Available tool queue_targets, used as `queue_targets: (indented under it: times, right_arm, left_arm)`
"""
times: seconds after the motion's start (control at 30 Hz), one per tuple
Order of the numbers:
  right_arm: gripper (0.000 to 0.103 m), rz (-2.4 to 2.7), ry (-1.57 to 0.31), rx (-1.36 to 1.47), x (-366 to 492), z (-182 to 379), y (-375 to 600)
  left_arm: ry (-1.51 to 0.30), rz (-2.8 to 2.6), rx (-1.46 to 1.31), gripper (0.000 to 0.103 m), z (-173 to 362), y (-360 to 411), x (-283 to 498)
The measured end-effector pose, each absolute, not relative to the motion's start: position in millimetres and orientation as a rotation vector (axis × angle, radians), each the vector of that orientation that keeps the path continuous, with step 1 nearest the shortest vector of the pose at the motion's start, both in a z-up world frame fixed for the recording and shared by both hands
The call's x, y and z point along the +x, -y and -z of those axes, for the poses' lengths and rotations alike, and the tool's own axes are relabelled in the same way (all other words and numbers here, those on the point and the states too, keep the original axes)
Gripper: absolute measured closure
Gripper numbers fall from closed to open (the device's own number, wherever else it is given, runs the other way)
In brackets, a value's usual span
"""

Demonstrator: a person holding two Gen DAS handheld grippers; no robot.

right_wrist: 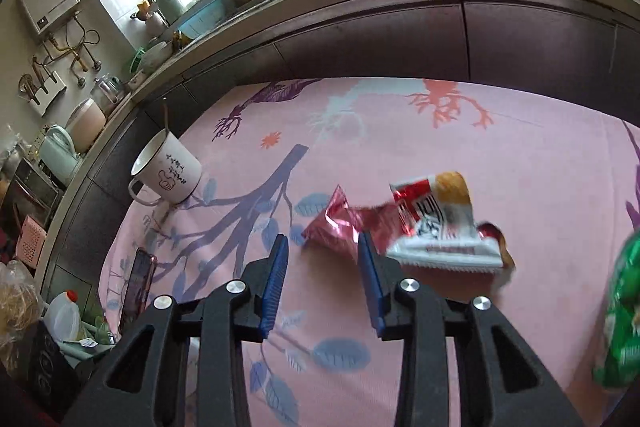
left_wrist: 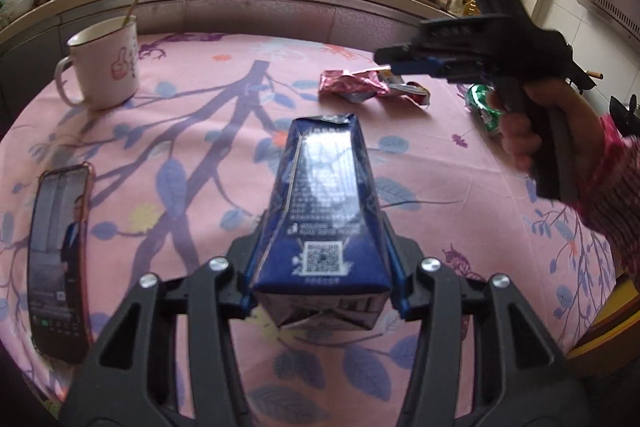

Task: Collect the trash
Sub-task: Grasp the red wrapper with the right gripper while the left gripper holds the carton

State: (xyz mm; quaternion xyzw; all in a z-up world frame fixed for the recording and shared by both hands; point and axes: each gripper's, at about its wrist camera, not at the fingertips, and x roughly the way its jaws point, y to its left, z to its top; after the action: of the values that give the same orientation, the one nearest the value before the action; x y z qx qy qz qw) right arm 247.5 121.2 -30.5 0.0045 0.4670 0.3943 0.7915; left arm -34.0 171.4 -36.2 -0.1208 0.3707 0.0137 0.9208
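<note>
Bench [left_wrist: 224, 99]: pink floral cloth cover, cabinet front along the far edge.

Left hand-held gripper [left_wrist: 320, 259]: jaws clamped on one dark blue rectangular drink carton [left_wrist: 324, 211], pads pressing both long sides. Carton points toward the far edge and is held above the cloth at the near middle.

Right hand-held gripper [right_wrist: 323, 263]: blue pads partly apart, nothing between them, held over the cloth. In the left wrist view it is at upper right in a person's hand [left_wrist: 528, 131], blurred.

Trash on the bench, count three:
- one crumpled pink foil wrapper [right_wrist: 340, 227], middle of the bench
- one white-and-red snack wrapper [right_wrist: 440, 227], touching the pink one on its right
- one green wrapper [right_wrist: 620, 327], toward the right edge, blurred

Other items: one white enamel mug [left_wrist: 106, 67] with a stick in it, far left corner; one phone [left_wrist: 60, 259], screen lit, left edge.
</note>
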Motion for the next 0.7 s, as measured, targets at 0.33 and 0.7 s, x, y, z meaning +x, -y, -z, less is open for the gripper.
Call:
queue_targets:
  times: [0.33, 0.7]
  right_arm:
    - [0.07, -1.012, -1.322, -0.047, 254.3, 66.0, -162.0]
    - [0.068, -0.909, -0.948, -0.086, 164.1, 20.6, -66.5]
  left_arm:
    - [-0.742, -0.057, -0.301, 0.055, 37.1, -197.9, -43.0]
    - [-0.737, 0.001, -0.305, 0.055, 36.0, -186.7, -30.5]
